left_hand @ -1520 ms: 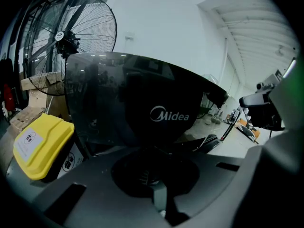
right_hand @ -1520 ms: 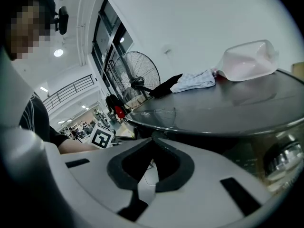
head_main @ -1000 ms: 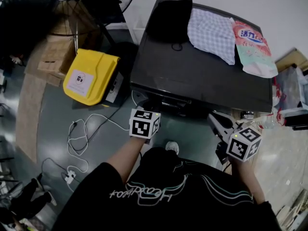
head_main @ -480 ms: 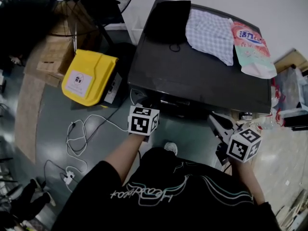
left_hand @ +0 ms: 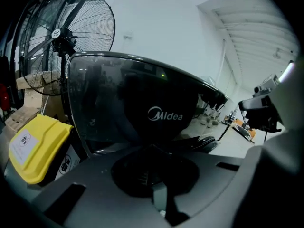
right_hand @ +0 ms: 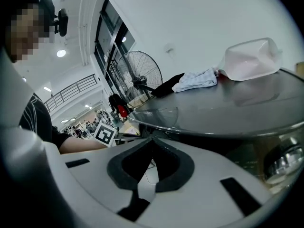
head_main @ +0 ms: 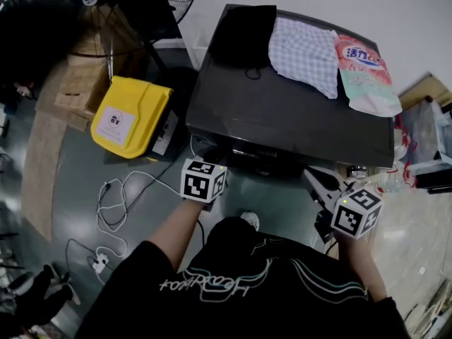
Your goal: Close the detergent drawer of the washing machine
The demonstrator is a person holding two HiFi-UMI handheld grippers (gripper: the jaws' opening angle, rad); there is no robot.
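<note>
The dark washing machine stands in front of me. In the left gripper view its glossy front panel with the Midea logo fills the middle, close ahead. I cannot make out the detergent drawer as a separate part. My left gripper is at the machine's front left corner with its jaws together and nothing between them; whether it touches the panel is unclear. My right gripper hangs off the front right corner, below the top's edge, jaws closed and holding nothing.
On the machine's top lie a black cloth, a checked cloth and a pink detergent bag. A yellow box and a standing fan are to the left. White cables trail on the floor.
My left gripper has drifted a little to the left along the machine's front. The right gripper has hardly moved.
</note>
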